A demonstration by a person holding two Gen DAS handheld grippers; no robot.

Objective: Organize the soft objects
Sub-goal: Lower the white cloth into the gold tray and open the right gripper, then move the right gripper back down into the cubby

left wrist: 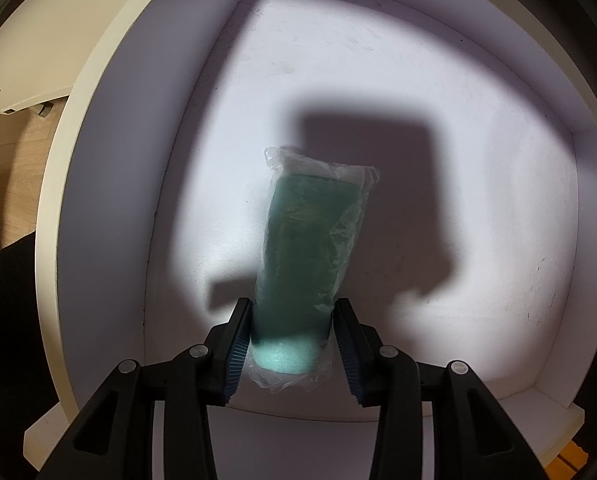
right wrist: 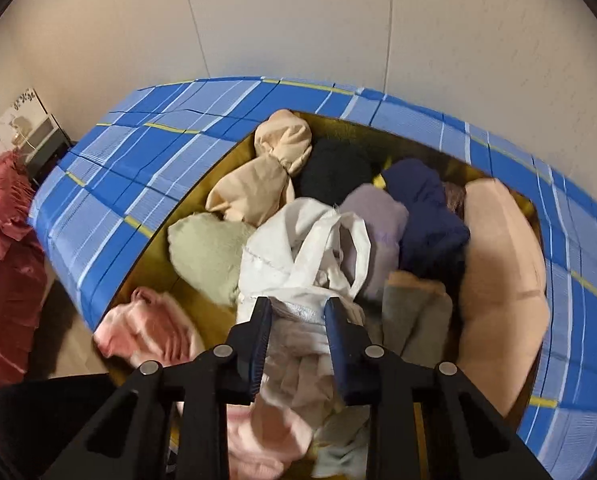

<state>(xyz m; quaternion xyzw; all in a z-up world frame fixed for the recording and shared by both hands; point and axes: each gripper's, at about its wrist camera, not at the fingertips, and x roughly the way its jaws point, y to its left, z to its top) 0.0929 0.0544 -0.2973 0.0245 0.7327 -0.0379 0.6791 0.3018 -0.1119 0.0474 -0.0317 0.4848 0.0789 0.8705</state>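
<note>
1. Black linkage arms fill the bottom of the left wrist view, and the left tool (left wrist: pixel 292 346) points straight down into a white open-topped box (left wrist: pixel 110 184).
2. Its blue ribbed pads (left wrist: pixel 237 354) press on both sides of a teal rolled cloth sealed in a clear plastic bag (left wrist: pixel 310 240), so this tool is gripping the roll near its pale lit end.
3. That roll reaches from the pads down toward the box floor; whether its far end touches the floor I cannot tell.
4. Much of the roll and the floor behind it sits in the tool's own dark shadow, and the box's right wall is cut off by the lens edge.
5. Black arms again come first in the right wrist view, with the right tool (right wrist: pixel 298 312) angled steeply down into a blue plaid fabric bin (right wrist: pixel 146 184).
6. Its pads are closed on a fold of a white crumpled cloth bag with loop handles (right wrist: pixel 298 252), which lies on top of the heap in the bin.
7. Around it lie a beige knotted bundle (right wrist: pixel 266 168), a sage green cloth (right wrist: pixel 206 248), a pink fuzzy garment (right wrist: pixel 154 328), a navy rolled cloth (right wrist: pixel 426 216) and a peach cushion-like piece (right wrist: pixel 502 272).
8. What lies beneath the white bag is hidden, and the pink garment is blurred.
</note>
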